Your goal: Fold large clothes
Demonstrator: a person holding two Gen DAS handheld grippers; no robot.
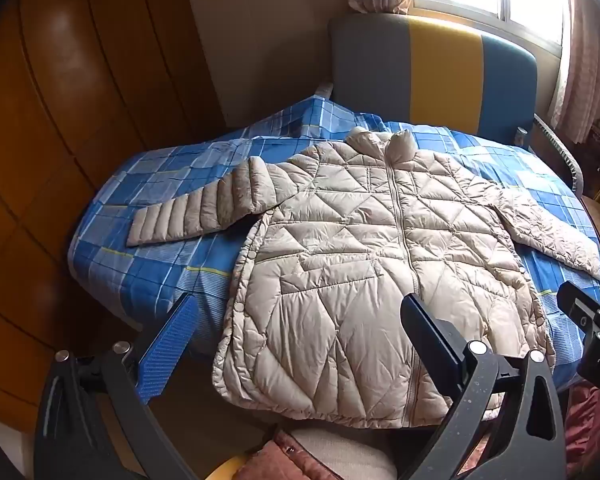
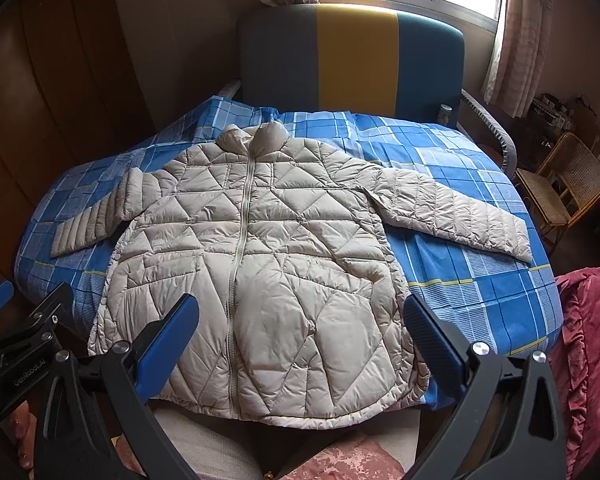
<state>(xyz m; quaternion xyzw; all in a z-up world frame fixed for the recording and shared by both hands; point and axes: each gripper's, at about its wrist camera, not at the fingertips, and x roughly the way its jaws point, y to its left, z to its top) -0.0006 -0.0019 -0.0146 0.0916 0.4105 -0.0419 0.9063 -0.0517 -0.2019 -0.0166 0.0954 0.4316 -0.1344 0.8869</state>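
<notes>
We saw the beige quilted jacket (image 2: 256,264) lying flat, front up and zipped, on the bed (image 2: 480,280) with the blue checked sheet. Both sleeves were spread out to the sides, and the collar pointed toward the headboard (image 2: 352,60). Our left tool (image 1: 300,344) and right tool (image 2: 300,340) hung above the hem, both with fingers wide apart and gripping nothing. Neither touched the jacket.
</notes>
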